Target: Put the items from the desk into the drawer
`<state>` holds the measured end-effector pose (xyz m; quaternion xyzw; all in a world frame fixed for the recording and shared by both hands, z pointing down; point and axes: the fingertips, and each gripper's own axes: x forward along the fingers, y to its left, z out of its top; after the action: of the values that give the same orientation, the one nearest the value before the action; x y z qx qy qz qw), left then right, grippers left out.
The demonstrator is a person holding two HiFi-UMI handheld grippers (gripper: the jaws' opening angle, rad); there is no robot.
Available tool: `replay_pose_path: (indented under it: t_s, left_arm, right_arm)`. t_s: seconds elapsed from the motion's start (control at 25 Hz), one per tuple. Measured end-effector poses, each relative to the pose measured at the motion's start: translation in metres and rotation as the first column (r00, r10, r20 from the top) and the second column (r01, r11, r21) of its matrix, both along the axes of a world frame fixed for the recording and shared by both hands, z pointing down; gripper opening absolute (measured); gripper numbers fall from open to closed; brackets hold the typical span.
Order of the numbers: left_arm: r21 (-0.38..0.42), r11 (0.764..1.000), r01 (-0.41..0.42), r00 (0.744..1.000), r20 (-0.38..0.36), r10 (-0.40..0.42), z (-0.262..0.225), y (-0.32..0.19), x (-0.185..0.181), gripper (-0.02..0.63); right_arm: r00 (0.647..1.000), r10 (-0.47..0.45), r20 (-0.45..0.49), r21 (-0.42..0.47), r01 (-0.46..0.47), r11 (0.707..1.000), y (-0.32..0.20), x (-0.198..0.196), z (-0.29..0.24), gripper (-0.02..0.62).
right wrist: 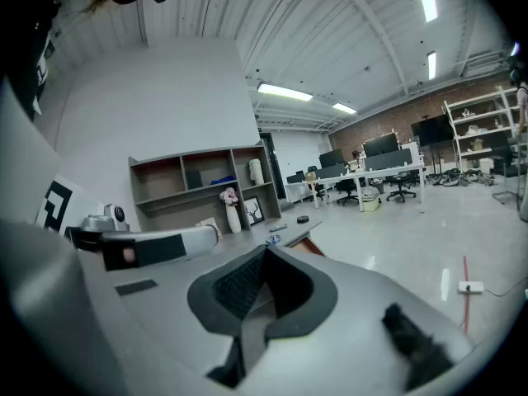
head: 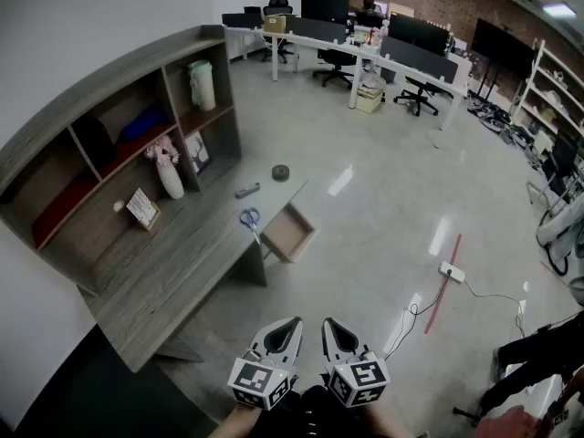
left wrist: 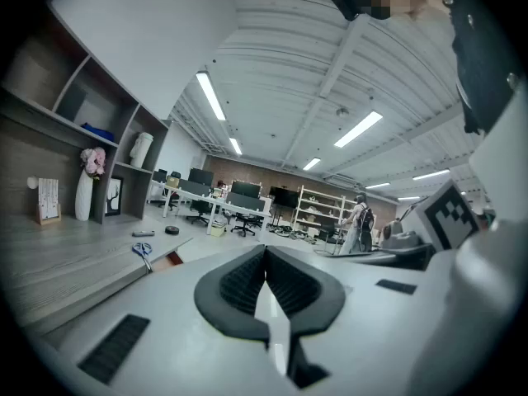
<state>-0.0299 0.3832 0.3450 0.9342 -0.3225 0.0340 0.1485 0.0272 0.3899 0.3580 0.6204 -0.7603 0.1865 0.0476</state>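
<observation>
Both grippers are low in the head view, at six o'clock, side by side and well apart from the desk [head: 173,272]. The left gripper [head: 292,323] has its jaws pressed together, and its own view shows the two dark pads meeting in one line with nothing between them. The right gripper [head: 328,323] is clenched in the same way and also holds nothing.

The desk lies at about ten o'clock from the grippers. On its far end are three things. The scissors [head: 250,217] with blue handles lie near the desk edge. At twelve o'clock from them is a small grey bar [head: 247,191]. A dark round thing [head: 280,172] lies at one o'clock from the bar, near the corner.

The drawer [head: 290,233] is pulled out from the desk end, at three o'clock from the scissors and just beside them. Its inside shows pale brown.

On the shelf [head: 109,135] behind the desk stand a white vase [head: 171,181] with pink flowers, a picture frame [head: 196,151] and a small card [head: 142,208].
</observation>
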Motion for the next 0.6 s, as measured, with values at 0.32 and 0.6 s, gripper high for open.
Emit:
replay_pose_path:
  t_s: [0.32,0.6]
  left_arm:
    - [0.025,0.999,-0.030,0.999,0.023,0.030,-0.006,0.017,0.014,0.009]
    - [0.015,0.999,0.041,0.999,0.026,-0.041,-0.007,0.028,0.004,0.009]
  right_arm:
    - [1.000,-0.029,-0.005,0.022,0.029,0.999,0.016,-0.004,0.001,0.011]
    - [1.000,-0.030,-0.003,0.044,0.030,0.999,0.032,0.005,-0.003,0.011]
